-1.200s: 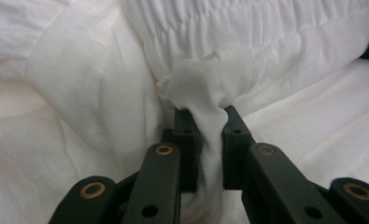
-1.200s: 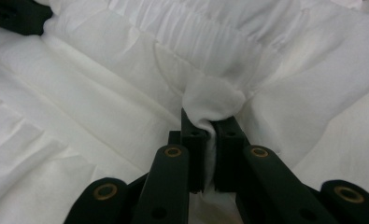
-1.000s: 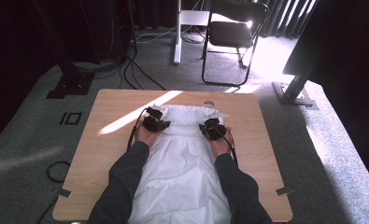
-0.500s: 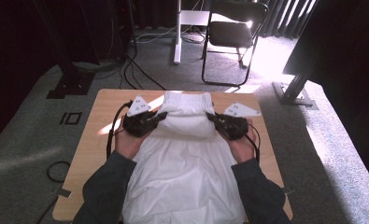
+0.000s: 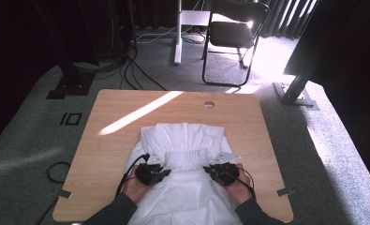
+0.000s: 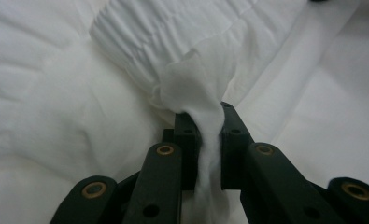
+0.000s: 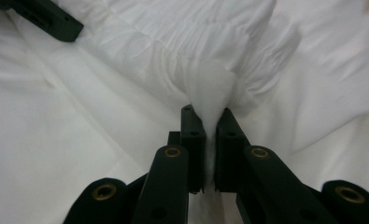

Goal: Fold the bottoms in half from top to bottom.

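Both tongs have drawn back toward the person since the earlier frame, folding the far edge of the one white garment [image 5: 182,154] over itself on the tabletop [image 5: 107,140]. Left tongs [image 5: 151,172] and right tongs [image 5: 222,172] each pinch its gathered band.

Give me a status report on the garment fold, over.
Left gripper and right gripper each shut on white garment. Gathered band doubled over toward the person. Wooden table bare beyond it, nothing obstructing.
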The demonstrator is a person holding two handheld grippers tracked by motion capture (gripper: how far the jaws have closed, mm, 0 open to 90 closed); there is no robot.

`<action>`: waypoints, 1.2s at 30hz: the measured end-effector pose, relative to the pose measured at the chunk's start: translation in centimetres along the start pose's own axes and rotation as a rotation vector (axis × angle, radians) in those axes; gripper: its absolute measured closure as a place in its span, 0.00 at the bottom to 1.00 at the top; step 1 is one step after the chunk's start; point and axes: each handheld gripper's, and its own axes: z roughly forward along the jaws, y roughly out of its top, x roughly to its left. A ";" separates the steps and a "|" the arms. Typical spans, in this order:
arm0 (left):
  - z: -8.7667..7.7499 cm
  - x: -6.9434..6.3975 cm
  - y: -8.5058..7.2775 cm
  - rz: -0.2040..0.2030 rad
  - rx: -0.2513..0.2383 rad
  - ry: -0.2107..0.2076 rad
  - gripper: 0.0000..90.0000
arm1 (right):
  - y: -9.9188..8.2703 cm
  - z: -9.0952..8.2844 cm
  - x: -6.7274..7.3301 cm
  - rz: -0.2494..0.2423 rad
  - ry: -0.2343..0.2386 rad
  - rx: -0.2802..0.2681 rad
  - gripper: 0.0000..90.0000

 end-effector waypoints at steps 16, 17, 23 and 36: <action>3.7 7.4 4.9 0.010 0.019 0.135 0.91 | 3.9 7.1 -4.5 0.039 -0.097 0.045 0.93; 3.9 7.8 5.2 0.009 0.022 0.141 0.91 | 4.6 7.7 -5.1 0.037 -0.107 0.049 0.93; 5.3 10.2 7.1 0.001 0.023 0.188 0.90 | 6.8 10.1 -7.7 0.059 -0.148 0.040 0.92; 4.2 10.8 7.8 -0.044 -0.056 0.206 0.90 | 8.1 10.0 -9.1 0.130 -0.129 0.003 0.92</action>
